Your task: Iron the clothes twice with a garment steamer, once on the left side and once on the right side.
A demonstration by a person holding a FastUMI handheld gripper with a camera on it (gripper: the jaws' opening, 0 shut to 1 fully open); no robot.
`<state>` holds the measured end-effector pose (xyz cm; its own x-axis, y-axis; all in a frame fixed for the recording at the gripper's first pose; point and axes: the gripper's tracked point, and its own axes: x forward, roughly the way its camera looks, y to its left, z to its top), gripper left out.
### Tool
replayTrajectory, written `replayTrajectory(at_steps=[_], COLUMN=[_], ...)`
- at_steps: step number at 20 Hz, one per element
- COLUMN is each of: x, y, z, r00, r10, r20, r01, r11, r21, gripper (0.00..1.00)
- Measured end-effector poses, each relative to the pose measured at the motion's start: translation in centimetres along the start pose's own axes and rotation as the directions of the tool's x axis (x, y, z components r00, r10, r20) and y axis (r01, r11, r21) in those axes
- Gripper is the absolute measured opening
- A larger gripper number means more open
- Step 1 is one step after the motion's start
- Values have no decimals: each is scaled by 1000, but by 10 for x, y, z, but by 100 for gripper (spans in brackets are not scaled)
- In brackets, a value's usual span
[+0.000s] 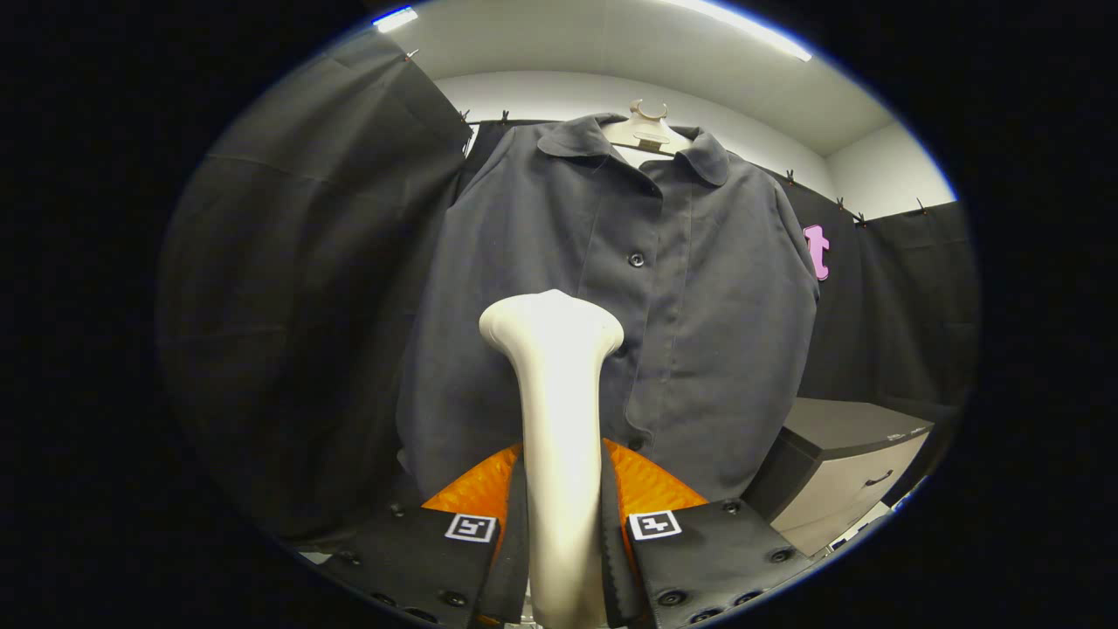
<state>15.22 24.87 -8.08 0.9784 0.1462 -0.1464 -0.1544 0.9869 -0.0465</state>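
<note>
Gripping the steamer in front of the shirt

Both fingers of the gripper (559, 524) pinch the white garment steamer (559, 411) by its handle, and its flared head rises beyond them, right at the dark button-up shirt (664, 288). The head sits low on the shirt, just left of the button placket. Up top, the shirt hangs from a pale hanger (648, 131). Down to the shirt's right stands a drawer cabinet (838, 472).

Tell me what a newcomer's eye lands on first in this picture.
First comes the pale garment steamer, clamped upright between the tool's two fingers, its flared head raised toward the clothing. Right beyond it hangs a dark buttoned shirt on a light hanger against the black cloth wall. Lower down, beside the shirt's hem, stands a small cabinet with a drawer handle.
</note>
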Motion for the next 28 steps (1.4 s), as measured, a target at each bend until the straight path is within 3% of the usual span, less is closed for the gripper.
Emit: replayTrajectory(at_steps=[8,15,21,28], x=[-16,-25,-39,-71], y=[4,12,12,0], z=[-50,-63,-56,1], r00=[998,996,997,998], r10=[-2,11,19,41], r20=[-69,-90,-78,37], r01=[2,-12,-20,-41], r11=[1000,1000,1000,999], r21=[-8,-11,-9,-2], gripper=[42,42,42,41])
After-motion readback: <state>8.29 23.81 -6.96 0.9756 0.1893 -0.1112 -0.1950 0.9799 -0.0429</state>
